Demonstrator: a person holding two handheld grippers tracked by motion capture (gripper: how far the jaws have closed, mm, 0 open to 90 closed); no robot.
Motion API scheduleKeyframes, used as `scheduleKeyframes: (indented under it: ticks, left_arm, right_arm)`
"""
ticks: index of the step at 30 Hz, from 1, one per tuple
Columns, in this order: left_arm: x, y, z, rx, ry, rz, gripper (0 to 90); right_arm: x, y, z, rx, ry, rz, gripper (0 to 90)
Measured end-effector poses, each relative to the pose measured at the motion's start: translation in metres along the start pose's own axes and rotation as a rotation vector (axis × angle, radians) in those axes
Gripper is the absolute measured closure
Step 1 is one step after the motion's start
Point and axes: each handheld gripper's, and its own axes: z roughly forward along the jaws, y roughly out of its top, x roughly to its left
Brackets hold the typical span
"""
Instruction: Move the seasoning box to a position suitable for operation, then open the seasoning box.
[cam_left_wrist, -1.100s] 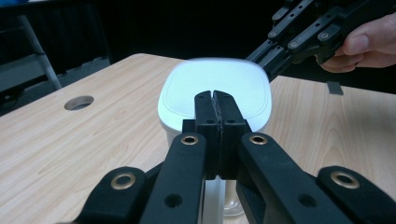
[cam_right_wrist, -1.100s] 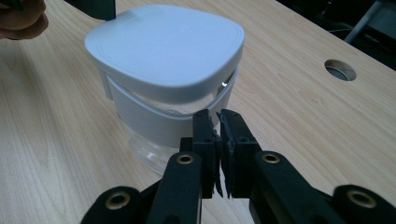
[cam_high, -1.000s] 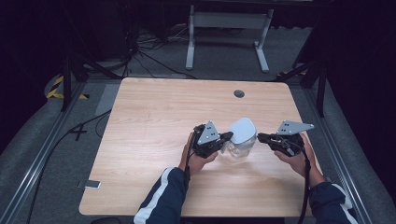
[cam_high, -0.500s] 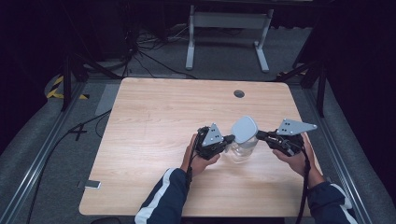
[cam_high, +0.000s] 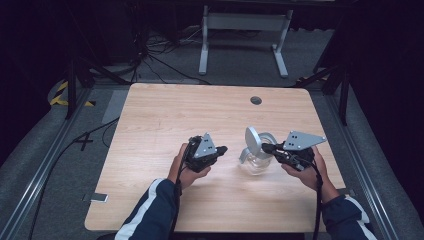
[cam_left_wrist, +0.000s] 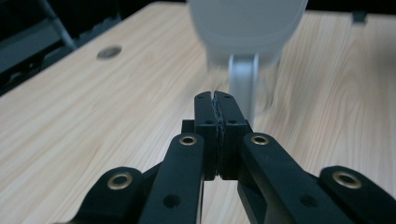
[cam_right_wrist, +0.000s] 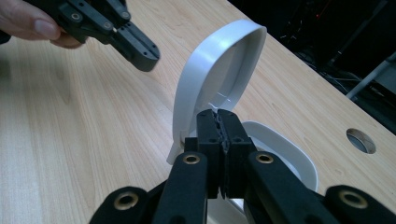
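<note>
A clear container (cam_high: 256, 164) with a white hinged lid (cam_high: 251, 140) stands on the wooden table (cam_high: 150, 125), right of centre. The lid stands upright and open. My right gripper (cam_high: 265, 147) is shut, its tips over the container's white rim (cam_right_wrist: 280, 144) and right against the lid's inner face (cam_right_wrist: 219, 70). Whether it pinches anything is unclear. My left gripper (cam_high: 223, 148) is shut on nothing and sits a short way left of the container. In the left gripper view its tips (cam_left_wrist: 215, 95) point at the lid's back (cam_left_wrist: 247, 23) and hinge strap (cam_left_wrist: 243, 79).
A round cable hole (cam_high: 256, 100) sits near the table's far edge. A small flat device (cam_high: 96, 198) lies off the table's front left corner. A white stand (cam_high: 245, 22) is on the floor beyond the table. A hand (cam_right_wrist: 28, 21) holds the left gripper (cam_right_wrist: 144, 56).
The lid has swung from low over the container to upright. My left gripper has drawn back to the left, away from the container. The right gripper has stayed at the rim.
</note>
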Motion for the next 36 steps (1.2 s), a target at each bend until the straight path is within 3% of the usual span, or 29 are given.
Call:
scheduleKeyframes:
  ticks: [3,7,12,19,23,29,33,36]
  left_arm:
    - [0.005,-0.008,-0.012,0.039,0.018,0.021,87.0]
    - [0.010,-0.019,-0.030,0.052,0.041,0.007,85.6]
    - [0.012,-0.035,-0.049,0.094,0.070,0.018,79.8]
    - [0.017,-0.061,-0.070,0.132,0.109,-0.017,74.5]
    - [0.019,-0.073,-0.080,0.173,0.129,-0.016,71.5]
    - [0.022,-0.090,-0.098,0.193,0.153,-0.050,60.5]
    - [0.024,-0.104,-0.107,0.218,0.166,-0.082,48.8]
    - [0.028,-0.114,-0.115,0.241,0.177,-0.099,42.8]
  right_arm:
    - [-0.001,-0.001,-0.001,0.003,-0.006,-0.001,88.1]
    - [-0.005,-0.003,-0.008,-0.006,-0.008,0.010,87.1]
    - [-0.007,-0.006,-0.020,0.010,-0.020,-0.008,84.8]
    - [-0.005,-0.013,-0.039,0.049,-0.078,-0.051,80.7]
    - [-0.005,-0.019,-0.049,0.057,-0.095,-0.043,74.7]
    - [-0.002,-0.039,-0.065,0.099,-0.137,-0.055,57.4]
    - [-0.004,-0.060,-0.073,0.124,-0.156,-0.015,49.4]
    - [-0.005,-0.087,-0.078,0.186,-0.155,0.017,50.0]
